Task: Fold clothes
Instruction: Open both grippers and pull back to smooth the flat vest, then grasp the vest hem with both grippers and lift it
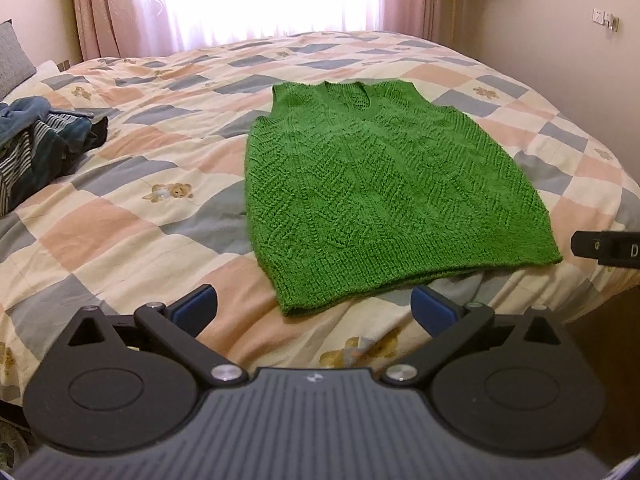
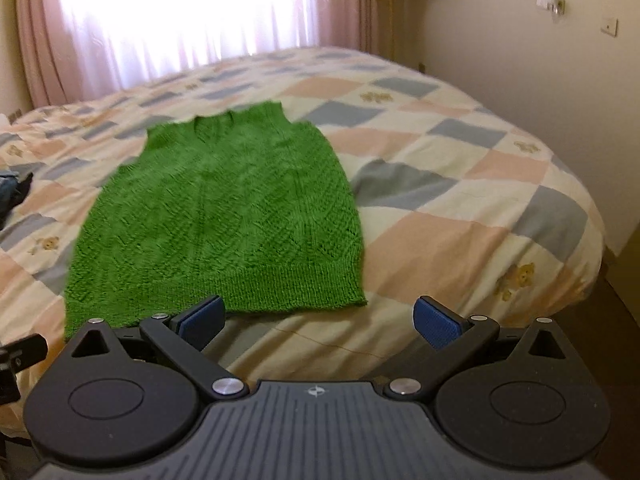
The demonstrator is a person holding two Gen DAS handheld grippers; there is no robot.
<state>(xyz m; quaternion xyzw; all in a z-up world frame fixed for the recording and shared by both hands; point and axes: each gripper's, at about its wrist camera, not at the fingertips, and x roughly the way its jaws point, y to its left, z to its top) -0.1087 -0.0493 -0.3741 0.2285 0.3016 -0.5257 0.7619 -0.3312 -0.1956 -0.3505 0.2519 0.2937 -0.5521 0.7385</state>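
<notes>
Green knit vest (image 1: 384,196) is laid out flat on the checkered bedspread (image 1: 132,216), hem toward the cameras, neckline pointing to 12 o'clock at the window curtains (image 1: 100,4). Left gripper (image 1: 314,308) hangs just short of the hem, tongs spread wide, holding nothing. Right gripper (image 2: 318,320) is spread wide too, its left blue pad (image 2: 202,322) overlapping the hem at about 9 o'clock; can't tell if it touches. Pile of dark clothes (image 1: 36,148) sits off at 9 o'clock.
</notes>
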